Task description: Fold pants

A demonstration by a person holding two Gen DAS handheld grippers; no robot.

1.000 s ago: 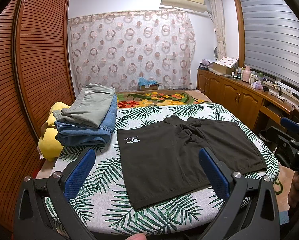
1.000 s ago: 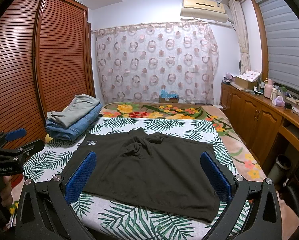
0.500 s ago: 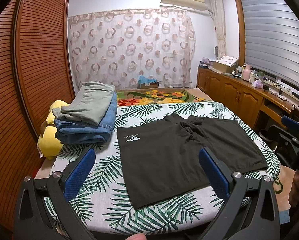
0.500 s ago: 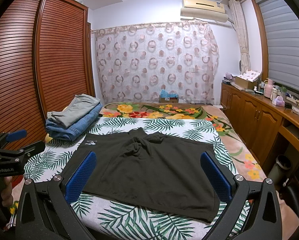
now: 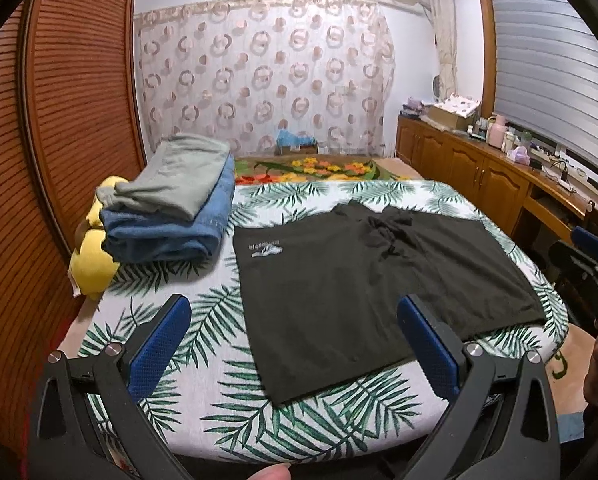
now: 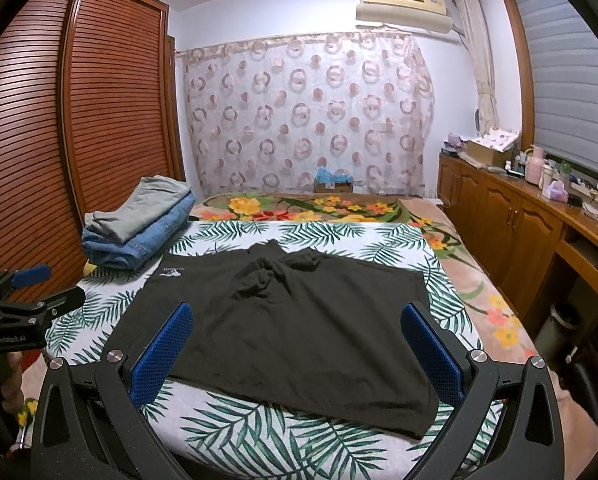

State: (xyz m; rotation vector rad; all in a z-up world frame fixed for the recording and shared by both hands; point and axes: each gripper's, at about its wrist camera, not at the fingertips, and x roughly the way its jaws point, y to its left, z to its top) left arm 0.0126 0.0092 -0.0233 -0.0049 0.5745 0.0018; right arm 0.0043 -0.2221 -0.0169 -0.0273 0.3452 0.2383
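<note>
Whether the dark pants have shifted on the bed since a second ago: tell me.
No. The dark pants keep the same place beside the folded jeans stack on the leaf-print bedspread; only the camera view has shifted a little.

Leaf-print bed [image 5: 219, 396], dark pants [image 5: 363, 292] spread flat, folded clothes stack [image 5: 171, 216]

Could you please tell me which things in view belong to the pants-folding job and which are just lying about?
Belonging to the job:
dark pants, spread flat on the bed
left gripper, open
right gripper, open

Lying about:
folded grey garment on folded jeans
yellow pillow
bottles on the wooden counter
</note>
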